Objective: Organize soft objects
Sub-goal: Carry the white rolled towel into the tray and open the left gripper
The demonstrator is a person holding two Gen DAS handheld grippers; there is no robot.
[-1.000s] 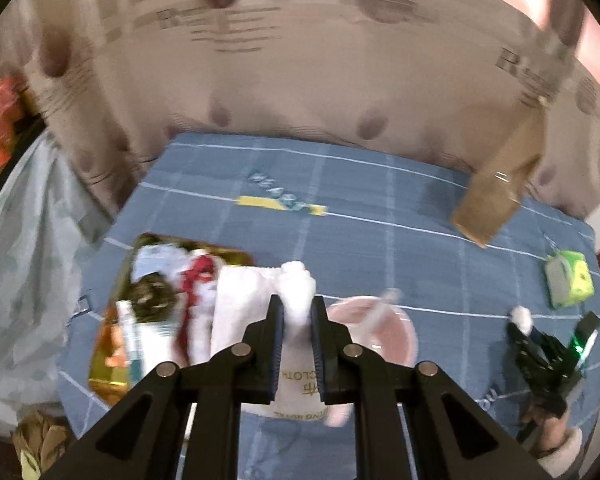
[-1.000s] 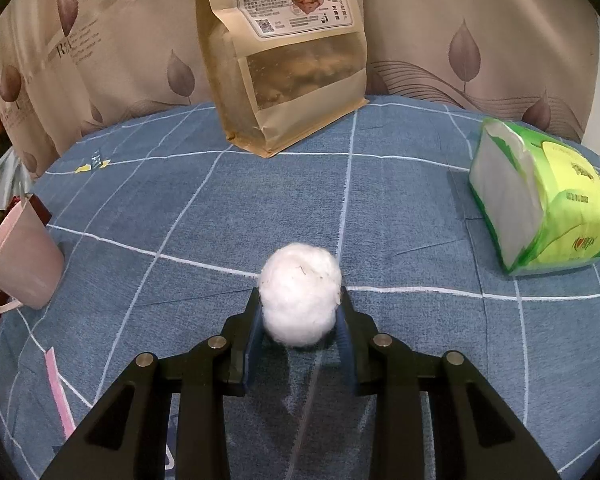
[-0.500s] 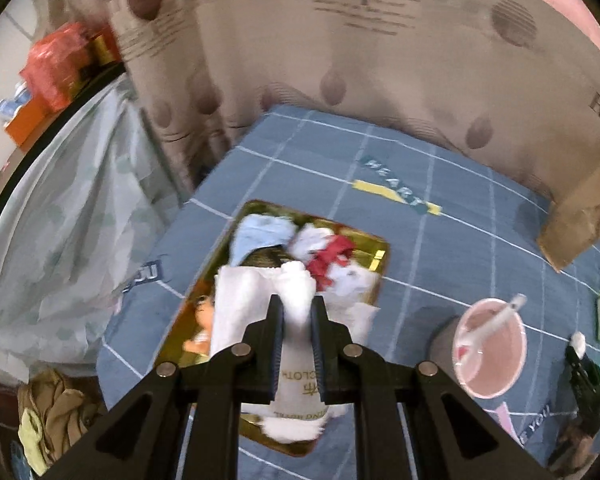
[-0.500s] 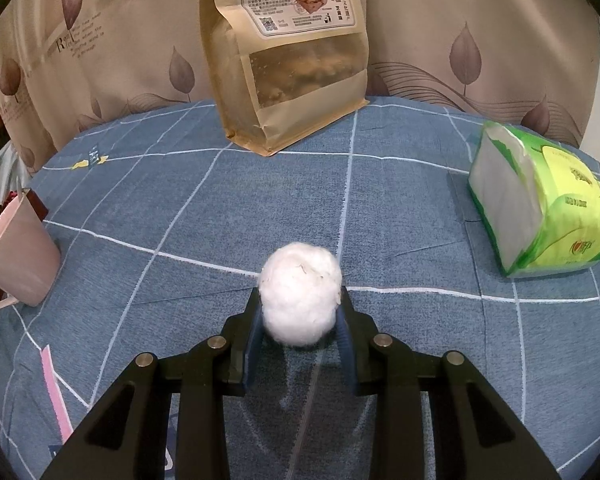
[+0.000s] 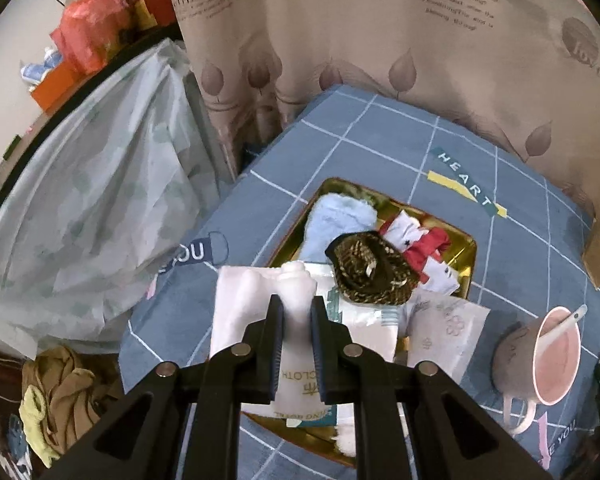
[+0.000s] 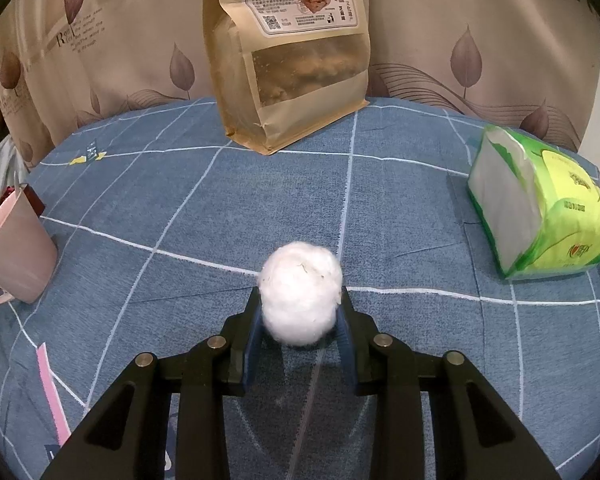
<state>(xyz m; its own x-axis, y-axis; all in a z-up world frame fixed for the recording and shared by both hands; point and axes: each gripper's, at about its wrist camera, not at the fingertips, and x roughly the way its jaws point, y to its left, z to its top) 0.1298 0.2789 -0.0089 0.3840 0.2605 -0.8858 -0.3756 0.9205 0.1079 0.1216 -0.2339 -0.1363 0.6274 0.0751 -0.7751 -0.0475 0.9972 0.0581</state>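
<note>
left wrist view showed the left gripper (image 5: 296, 316) squeezed tight on a white cotton pad (image 5: 298, 286), held above the gold tray (image 5: 466, 264) full of soft things. this looked like the drop-off step. next, the jaws would need to open over a free spot in the tray so the pad lands inside. a pack in the tray read "cloth", and the blue cloth (image 5: 380, 152) on the table read "heart" and "you". the right gripper (image 6: 300, 320) pinched a fluffy cotton ball (image 6: 300, 304), low over the blue cloth, maybe touching it. the curtain (image 6: 480, 40) read "love". small print on the brown bag (image 6: 292, 40) was too tiny to read.
</note>
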